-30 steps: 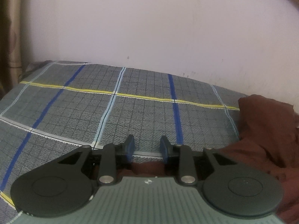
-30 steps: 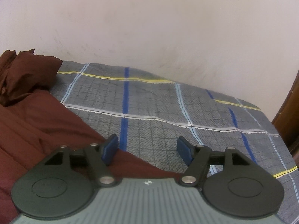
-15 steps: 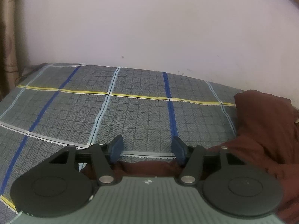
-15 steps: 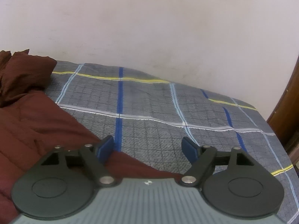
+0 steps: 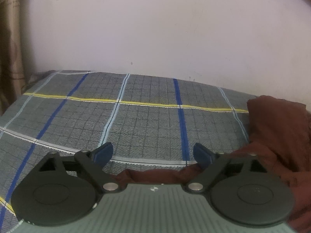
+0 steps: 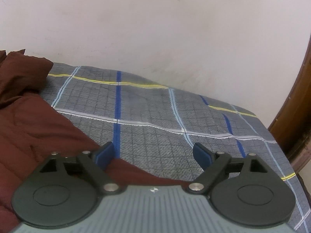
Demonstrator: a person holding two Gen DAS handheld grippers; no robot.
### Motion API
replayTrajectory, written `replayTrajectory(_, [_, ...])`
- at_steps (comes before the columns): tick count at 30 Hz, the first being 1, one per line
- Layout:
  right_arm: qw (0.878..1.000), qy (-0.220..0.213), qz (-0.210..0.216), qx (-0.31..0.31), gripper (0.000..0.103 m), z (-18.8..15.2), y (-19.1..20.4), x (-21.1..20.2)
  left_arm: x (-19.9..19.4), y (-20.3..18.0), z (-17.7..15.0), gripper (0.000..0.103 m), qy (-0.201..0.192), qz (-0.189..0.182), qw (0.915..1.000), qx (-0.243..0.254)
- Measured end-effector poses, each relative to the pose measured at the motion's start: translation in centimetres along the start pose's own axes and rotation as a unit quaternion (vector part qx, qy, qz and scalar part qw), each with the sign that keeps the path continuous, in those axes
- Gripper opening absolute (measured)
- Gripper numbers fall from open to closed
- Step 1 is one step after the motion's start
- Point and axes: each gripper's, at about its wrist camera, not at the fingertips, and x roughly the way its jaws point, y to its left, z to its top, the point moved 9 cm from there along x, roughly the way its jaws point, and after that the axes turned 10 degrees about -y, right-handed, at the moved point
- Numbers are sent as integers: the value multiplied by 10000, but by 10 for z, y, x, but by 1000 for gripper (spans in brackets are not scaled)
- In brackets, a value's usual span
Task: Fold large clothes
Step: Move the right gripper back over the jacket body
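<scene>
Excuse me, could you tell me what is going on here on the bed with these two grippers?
A person is working with two hand-held grippers on a dark red garment that lies crumpled on a checked bedsheet. The left gripper and the right gripper both hang just over the garment's near edge with their jaws opening, and neither grips the cloth. The garment is bunched up rather than neatly folded, so the folding is not finished.

Maroon garment (image 5: 279, 128) — cut off rightward, underneath.

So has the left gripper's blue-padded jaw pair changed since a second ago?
Yes. The left gripper is opening: its pads have spread apart across the checked bedsheet, clear of the maroon garment edge.
</scene>
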Motion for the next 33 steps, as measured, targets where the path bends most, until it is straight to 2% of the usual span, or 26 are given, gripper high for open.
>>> replayTrajectory(7, [9996,133,124,215,89,4,-9,-3,1,0,-1,88,26,-9,10000,8])
replayTrajectory(8, [9998,-16,-48,178,89,10,-13,-11,1,0,-1,89,22,-14,10000,6])
replayTrajectory(9, [9990,-347,-271,105,89,20,-18,-25,1,0,-1,89,19,-19,10000,-1])
replayTrajectory(10, [9966,-727,-368,79,89,31,-22,-42,1,0,-1,89,18,-20,10000,-5])
replayTrajectory(11, [9936,-1092,-281,111,89,42,-22,-62,0,0,-1,89,16,-22,10000,-7])
replayTrajectory(13, [9893,-1417,170,291,85,60,-17,-96,0,0,-1,90,4,-15,10000,-4])
replayTrajectory(14, [9878,-1410,473,457,78,66,-12,-109,-1,0,-1,91,-7,-6,10000,-1])
replayTrajectory(15, [9855,-1332,830,648,57,70,-4,-120,-1,0,-1,91,-21,3,10000,10])
replayTrajectory(16, [9833,-1204,1134,759,45,72,5,-128,-1,-1,-1,93,-32,8,10000,25])
replayTrajectory(17, [9812,-1070,1419,746,39,72,18,-134,-1,-1,-1,93,-43,11,10000,37])
replayTrajectory(18, [9795,-1008,1636,604,30,72,33,-140,-1,-1,0,94,-54,24,10000,49])
replayTrajectory(19, [9776,-986,1820,384,26,72,51,-145,-2,-1,0,94,-62,28,10000,62])
replayTrajectory(23, [9628,-928,2533,-188,26,75,120,-152,-2,-2,0,94,-63,20,10000,65])
replayTrajectory(25, [9580,-911,2638,-651,26,70,149,-146,-2,-1,0,95,-67,-15,10000,38])
replayTrajectory(27, [9569,-667,2669,-935,24,55,167,-124,-2,-1,0,95,-72,-54,10000,-26])
replayTrajectory(30, [9573,-531,2748,-728,23,38,172,-103,-2,1,1,97,-68,-112,9998,-127])
replayTrajectory(33, [9535,-516,2957,-264,23,24,165,-89,-2,1,1,98,-81,-105,9998,-173])
